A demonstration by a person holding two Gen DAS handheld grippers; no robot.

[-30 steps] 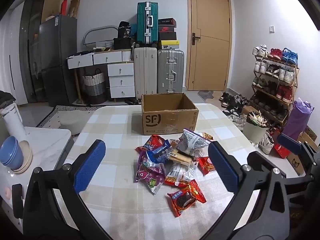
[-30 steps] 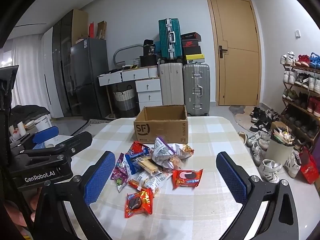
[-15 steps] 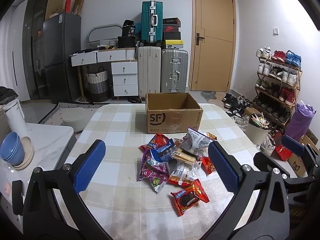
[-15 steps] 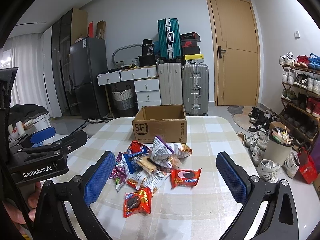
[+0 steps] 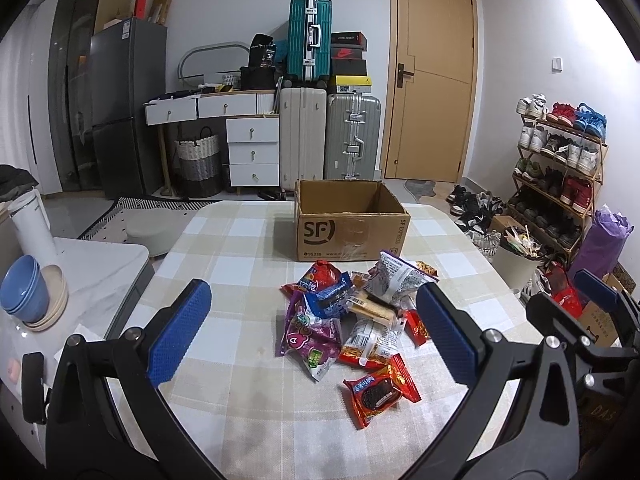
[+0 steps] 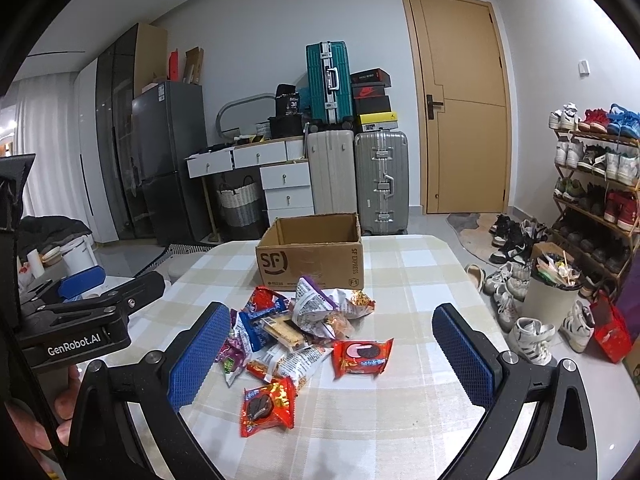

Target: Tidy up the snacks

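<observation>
While both claws hover above the near edge of the checked beige-and-white cloth-covered counter (image 5: 224, 248), neither touches anything. The left claw (image 5: 312, 332) has its blue-padded fingers spread wide, framing the heap of snack packets (image 5: 352, 316) from its own view, and it grips nothing. The right claw (image 6: 332, 352) is likewise spread wide and empty, its textured blue pads (image 6: 198, 356) standing to either side of the same heap in the right wrist view.

The snacks lie loose in the middle of the counter, just in front of the open brown cardboard box printed "SF" (image 5: 352, 220), which stands upright toward the far edge; none can be seen inside it. A red chocolate-sandwich-biscuit packet (image 5: 380, 390) lies nearest the claws, slightly apart from the heap. A second red biscuit packet (image 6: 362, 358) lies flat at the heap's right side. A purple candy bag (image 5: 310, 336) sits on the left of the heap, a blue-and-red packet (image 5: 324, 288) behind it, and a crumpled white-and-purple bag (image 5: 396, 280) rises at the back, close to the box.

In the right wrist view, the left claw's black body marked "GenRobot.AI" appears at the left edge, with a hand (image 6: 52, 428) gripping it below.
</observation>
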